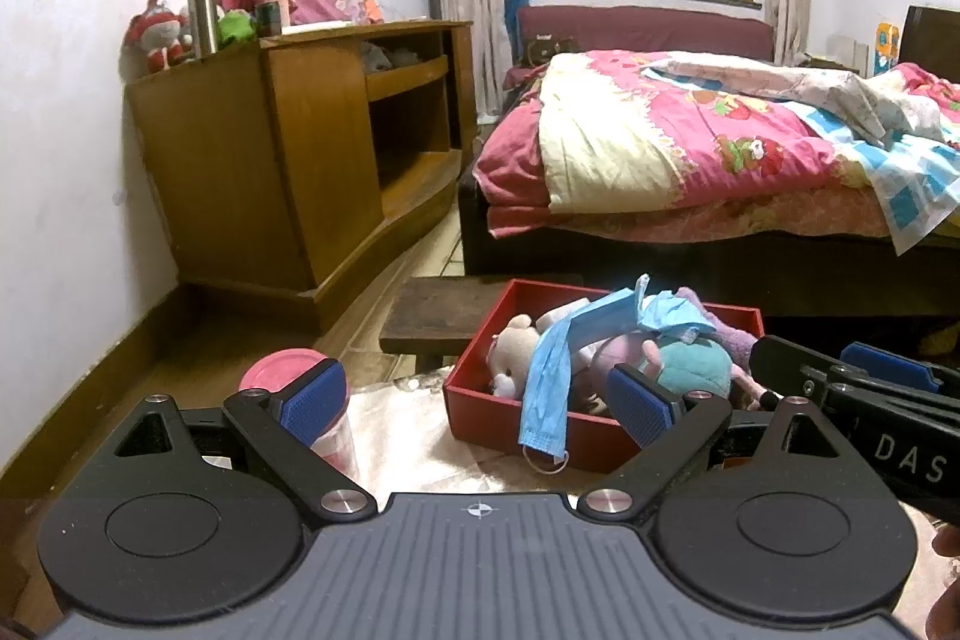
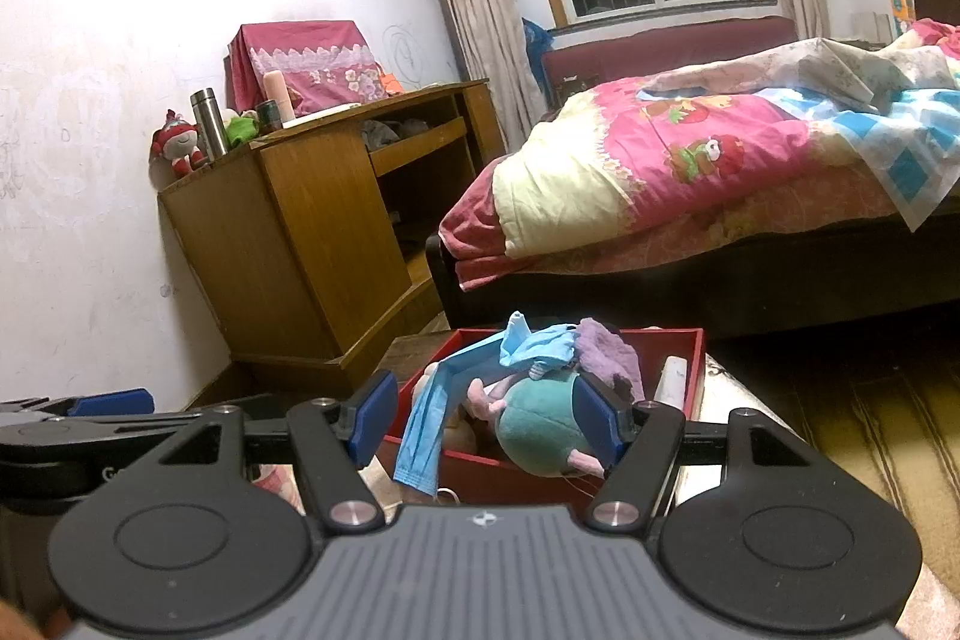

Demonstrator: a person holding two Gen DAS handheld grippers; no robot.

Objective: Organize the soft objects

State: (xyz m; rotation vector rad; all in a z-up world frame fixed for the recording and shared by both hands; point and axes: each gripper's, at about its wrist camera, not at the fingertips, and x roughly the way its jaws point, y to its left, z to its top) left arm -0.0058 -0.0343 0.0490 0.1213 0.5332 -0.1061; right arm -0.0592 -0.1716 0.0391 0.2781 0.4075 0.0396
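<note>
A red box (image 1: 480,418) (image 2: 510,472) sits low in front of both grippers, heaped with soft things. In it lie a beige plush (image 1: 513,346), a teal plush (image 1: 690,364) (image 2: 534,424) and a purple plush (image 2: 606,352). A blue face mask (image 1: 543,388) (image 2: 426,424) droops over the box's front wall, and a second crumpled mask (image 2: 540,346) tops the pile. My left gripper (image 1: 477,403) hovers just short of the box, open and empty. My right gripper (image 2: 486,418) is beside it, also open, its pads apart and not pressing on anything.
A pink-lidded jar (image 1: 288,364) stands left of the box on a pale cloth (image 1: 408,436). A dark wooden stool (image 1: 432,316) is behind the box. A wooden cabinet (image 1: 288,160) lines the left wall. A bed with a pink quilt (image 1: 690,142) fills the right.
</note>
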